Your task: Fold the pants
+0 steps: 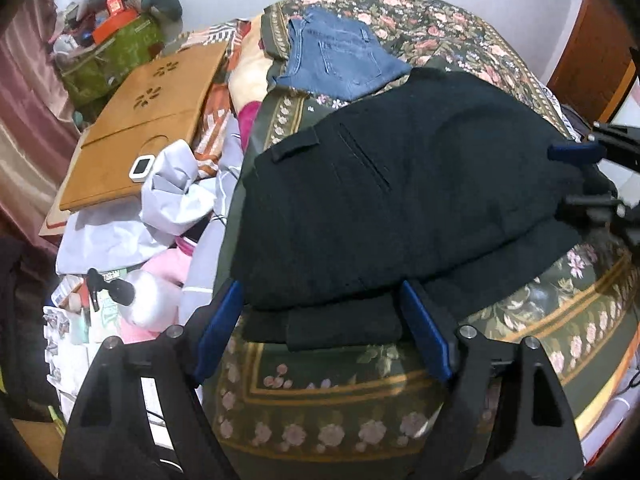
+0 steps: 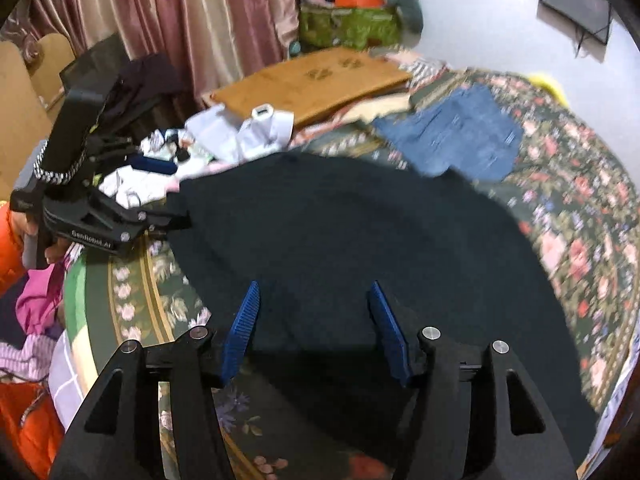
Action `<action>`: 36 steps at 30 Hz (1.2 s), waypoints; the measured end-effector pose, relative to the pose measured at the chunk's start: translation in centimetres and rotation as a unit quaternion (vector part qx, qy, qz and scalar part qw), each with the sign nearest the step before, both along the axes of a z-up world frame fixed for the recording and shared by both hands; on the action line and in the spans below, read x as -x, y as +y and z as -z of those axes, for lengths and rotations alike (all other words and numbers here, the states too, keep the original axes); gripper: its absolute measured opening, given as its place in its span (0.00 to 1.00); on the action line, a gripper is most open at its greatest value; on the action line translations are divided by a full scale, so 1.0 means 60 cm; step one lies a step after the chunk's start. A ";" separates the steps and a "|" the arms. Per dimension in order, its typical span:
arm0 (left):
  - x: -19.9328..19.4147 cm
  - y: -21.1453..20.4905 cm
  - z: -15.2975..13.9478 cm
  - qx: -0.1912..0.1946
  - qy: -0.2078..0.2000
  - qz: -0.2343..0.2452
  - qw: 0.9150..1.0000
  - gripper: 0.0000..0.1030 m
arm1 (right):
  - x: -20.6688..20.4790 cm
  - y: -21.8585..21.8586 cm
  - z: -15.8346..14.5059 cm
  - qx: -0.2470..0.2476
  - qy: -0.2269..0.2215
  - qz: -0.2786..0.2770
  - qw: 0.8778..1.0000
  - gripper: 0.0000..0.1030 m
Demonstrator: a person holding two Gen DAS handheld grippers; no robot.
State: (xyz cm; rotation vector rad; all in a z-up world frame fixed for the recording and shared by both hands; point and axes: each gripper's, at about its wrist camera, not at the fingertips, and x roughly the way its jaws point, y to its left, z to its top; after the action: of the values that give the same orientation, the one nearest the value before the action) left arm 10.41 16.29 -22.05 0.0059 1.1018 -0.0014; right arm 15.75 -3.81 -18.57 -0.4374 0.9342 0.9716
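Note:
Black pants (image 1: 400, 200) lie folded over on the floral bedspread (image 1: 320, 408), a back pocket slit facing up. My left gripper (image 1: 320, 292) is open at their near edge, blue pads either side of the folded cloth, holding nothing. In the right wrist view the pants (image 2: 352, 240) fill the middle. My right gripper (image 2: 314, 292) is open just above them, empty. The right gripper also shows at the pants' right edge in the left wrist view (image 1: 576, 152). The left gripper's body shows at the left in the right wrist view (image 2: 100, 216).
Folded blue jeans (image 1: 340, 56) lie beyond the black pants, also seen in the right wrist view (image 2: 460, 136). A wooden lap tray (image 1: 148, 128), white crumpled cloth (image 1: 168, 196), a white bottle (image 1: 148, 300) and a green bag (image 1: 108, 48) crowd the left side.

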 end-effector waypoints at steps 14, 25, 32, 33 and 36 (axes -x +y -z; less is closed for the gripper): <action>-0.032 -0.068 -0.038 -0.047 -0.058 0.026 0.997 0.17 | 0.017 0.001 -0.011 -0.034 -0.012 0.000 0.999 0.09; 0.009 -0.081 -0.025 -0.005 -0.027 0.036 0.999 0.13 | 0.038 -0.019 -0.011 -0.041 0.018 0.001 0.999 0.13; 0.023 -0.077 -0.030 0.017 -0.026 0.023 0.999 0.13 | 0.005 -0.034 -0.058 -0.097 0.020 0.045 0.994 0.35; 0.025 -0.075 -0.033 0.019 -0.025 0.023 0.999 0.14 | -0.003 -0.034 -0.057 -0.097 0.012 0.061 0.993 0.41; 0.035 -0.072 -0.052 0.020 -0.030 0.021 0.999 0.14 | -0.033 -0.044 -0.039 -0.080 0.005 0.106 0.991 0.42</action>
State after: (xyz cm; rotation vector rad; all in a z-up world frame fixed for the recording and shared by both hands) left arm 8.32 11.95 -18.95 -0.0071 1.0422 -0.0597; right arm 17.72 -6.46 -16.20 -0.1927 0.8838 0.8467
